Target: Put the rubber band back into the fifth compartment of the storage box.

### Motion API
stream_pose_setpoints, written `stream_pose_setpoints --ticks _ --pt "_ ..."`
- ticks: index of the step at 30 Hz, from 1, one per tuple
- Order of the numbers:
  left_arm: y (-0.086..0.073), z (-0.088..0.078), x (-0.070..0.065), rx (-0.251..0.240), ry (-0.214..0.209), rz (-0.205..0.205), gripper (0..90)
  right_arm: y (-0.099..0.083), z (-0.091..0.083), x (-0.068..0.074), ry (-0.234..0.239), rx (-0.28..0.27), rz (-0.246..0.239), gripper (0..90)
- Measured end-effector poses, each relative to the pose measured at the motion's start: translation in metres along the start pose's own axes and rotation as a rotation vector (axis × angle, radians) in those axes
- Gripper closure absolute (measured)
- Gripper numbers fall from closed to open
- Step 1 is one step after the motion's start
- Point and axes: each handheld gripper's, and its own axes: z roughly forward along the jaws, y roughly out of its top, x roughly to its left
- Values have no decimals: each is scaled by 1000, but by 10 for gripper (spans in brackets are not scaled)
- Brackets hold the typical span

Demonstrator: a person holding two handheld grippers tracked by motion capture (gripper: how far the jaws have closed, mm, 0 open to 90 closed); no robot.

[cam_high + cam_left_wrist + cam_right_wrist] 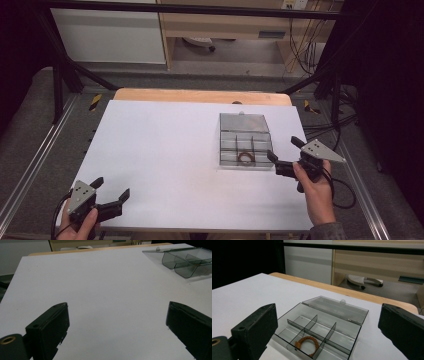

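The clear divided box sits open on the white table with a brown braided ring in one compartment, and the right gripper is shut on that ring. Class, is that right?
Not quite. The right gripper is open, its jaws wide apart in the right gripper view. The braided ring lies untouched in the box.

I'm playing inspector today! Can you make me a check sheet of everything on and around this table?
Surface: white board over a wooden table, bare apart from the box.
Job's things: clear compartment box with lid laid open; brown braided ring in a near middle compartment.
Clutter: nothing seen.
Grippers: left gripper open at the near left corner, holding nothing; right gripper open beside the box's right side, holding nothing.
Cables: black cable trails from the right gripper; more hang behind.
Surroundings: metal frame, desk, grey floor.
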Motion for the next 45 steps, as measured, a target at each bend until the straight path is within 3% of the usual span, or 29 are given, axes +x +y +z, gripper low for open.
stream_pose_setpoints --ticks 8,23,33,45 --pt "0 0 0 0 1 -1 50 -3 -12 0 -5 -32 -13 28" --pt "0 0 -1 0 -3 1 47 -14 -29 4 -7 -39 -28 20" --pt "0 0 -1 2 -3 3 47 -34 -35 5 -11 -21 -14 16" --pt "0 0 -1 2 -4 5 47 -61 -29 10 6 25 -3 15"
